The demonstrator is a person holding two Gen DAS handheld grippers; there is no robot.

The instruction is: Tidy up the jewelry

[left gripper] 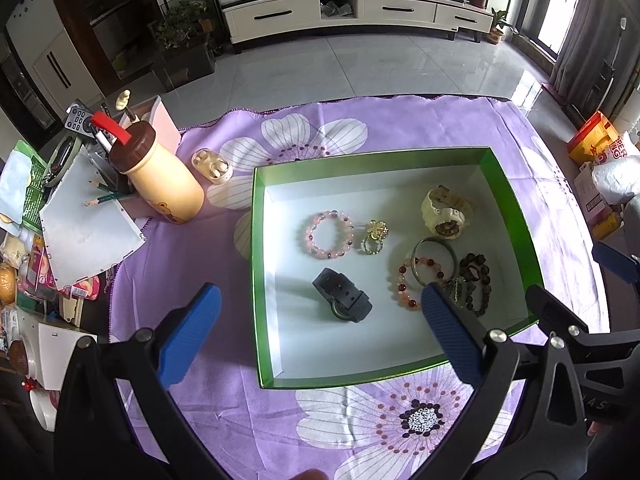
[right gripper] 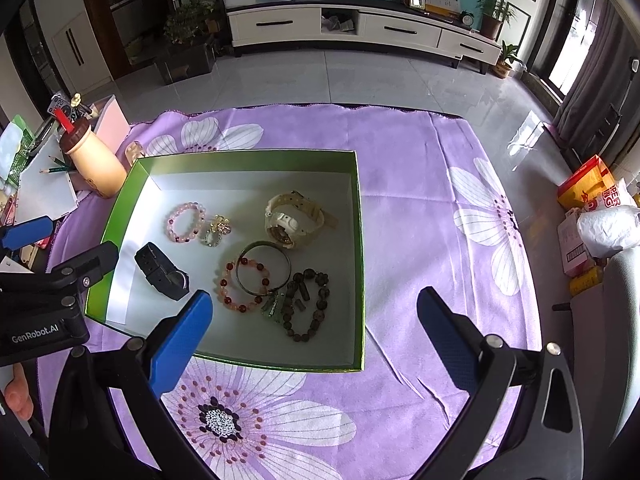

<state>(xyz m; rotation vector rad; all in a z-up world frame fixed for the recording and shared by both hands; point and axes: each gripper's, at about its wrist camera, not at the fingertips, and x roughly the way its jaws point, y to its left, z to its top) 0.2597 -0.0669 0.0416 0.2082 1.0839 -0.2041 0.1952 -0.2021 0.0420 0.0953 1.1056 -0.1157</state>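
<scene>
- Left wrist view: our left gripper [left gripper: 320,332] hangs over the near edge of the green box [left gripper: 516,216] with its blue fingers [left gripper: 190,336] spread wide and nothing between them.
- All the jewelry we can spot is inside the box: the pink bead bracelet [left gripper: 330,234] mid-box, the gold flower ring [left gripper: 375,237] just beside it, the cream watch [left gripper: 445,211] toward the far right corner, the black watch [left gripper: 343,295] nearer us.
- The metal bangle [left gripper: 435,258], red bead bracelet [left gripper: 412,280] and dark bead bracelet [left gripper: 476,280] are piled touching on the box's right side.
- Right wrist view: our right gripper [right gripper: 314,330] sits off the box's near right corner, over the purple cloth on the bench [right gripper: 420,152], fingers [right gripper: 180,344] also spread and empty.
- From here the bangle clearly overlaps the red bracelet, and a small green charm [right gripper: 274,308] is tangled in with the dark beads.
- Our read: we're between picks, choosing the next piece. That right-side pile looks like the untidy bit.
- Next move probably needs one gripper dropped into the box and closed on a single piece, likely the bangle on top, without dragging its neighbours along.
</scene>
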